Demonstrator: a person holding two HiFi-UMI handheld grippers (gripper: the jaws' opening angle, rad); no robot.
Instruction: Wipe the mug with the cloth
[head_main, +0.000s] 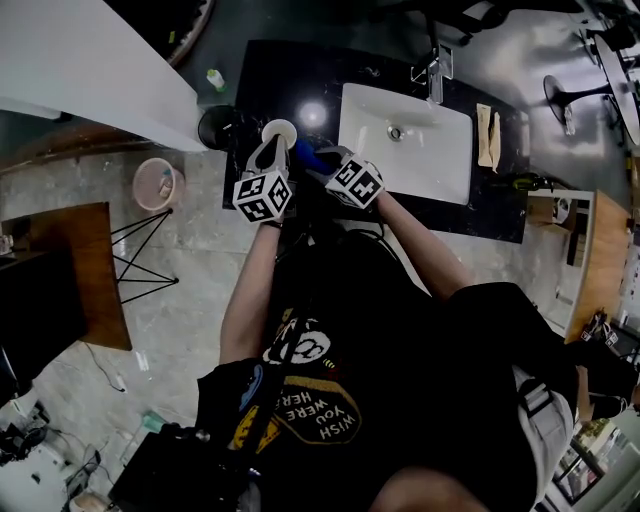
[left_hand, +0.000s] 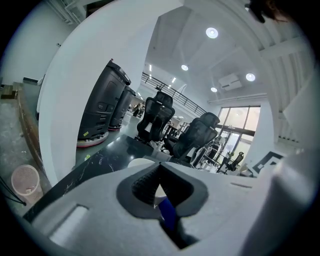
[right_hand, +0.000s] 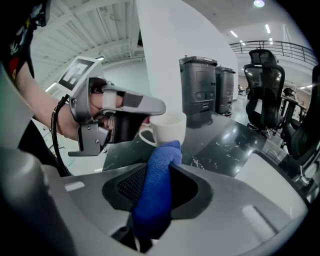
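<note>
The only writing that can be read is on the person's black shirt (head_main: 400, 340), seen upside down in the head view: "WISH YOU WERE HERE". The white mug (right_hand: 169, 127) is held in the air over the left end of the black counter (head_main: 270, 70), to the left of the sink (head_main: 360, 150). The left gripper (right_hand: 146, 119) has its jaws pressed together on the mug's handle. The right gripper (right_hand: 160, 176) pinches a blue cloth (right_hand: 155, 195) between its jaws. The cloth's free end sticks up past the jaw tips and reaches the lower side of the mug, just in front of that gripper; whether it presses on the mug cannot be told. The white sink shows only its drain. A round pink bin (head_main: 142, 180) on the floor to the left holds a small item too small to make out.
</note>
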